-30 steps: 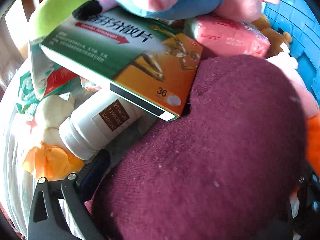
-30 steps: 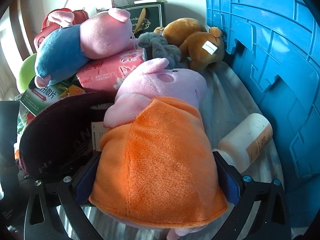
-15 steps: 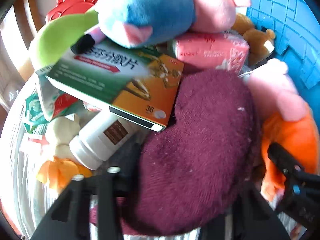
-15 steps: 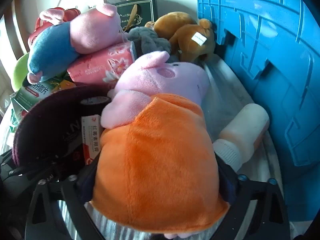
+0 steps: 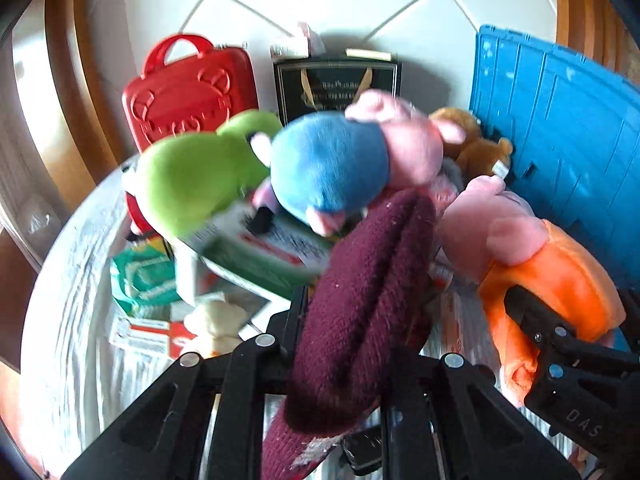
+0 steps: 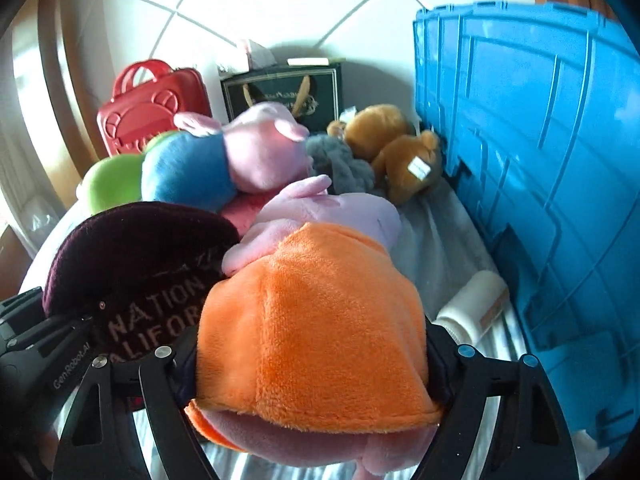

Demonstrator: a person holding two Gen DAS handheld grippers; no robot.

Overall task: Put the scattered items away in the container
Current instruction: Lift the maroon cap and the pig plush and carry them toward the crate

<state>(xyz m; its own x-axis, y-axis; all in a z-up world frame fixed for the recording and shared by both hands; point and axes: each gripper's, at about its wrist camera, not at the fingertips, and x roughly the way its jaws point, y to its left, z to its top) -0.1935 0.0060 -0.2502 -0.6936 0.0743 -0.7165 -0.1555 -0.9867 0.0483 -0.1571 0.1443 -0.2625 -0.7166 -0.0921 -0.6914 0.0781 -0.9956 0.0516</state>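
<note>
While your left hand-held gripper [image 5: 360,320] pinches the folded maroon knit cap [image 5: 372,280], your right hand-held gripper [image 6: 312,344], jaws just narrowed, clamps the pink plush pig in orange [image 6: 316,312].

My round grey-striped table [image 6: 436,240] bears a white bottle [image 6: 474,306] lower right, brown plush [image 6: 404,160] behind it.

Two pig plushes [image 6: 312,320] [image 6: 224,160], two brown bear plushes [image 6: 408,168] [image 6: 372,124], one maroon cap [image 6: 136,252], one white bottle [image 6: 476,304], one blue container [image 6: 540,140].
</note>
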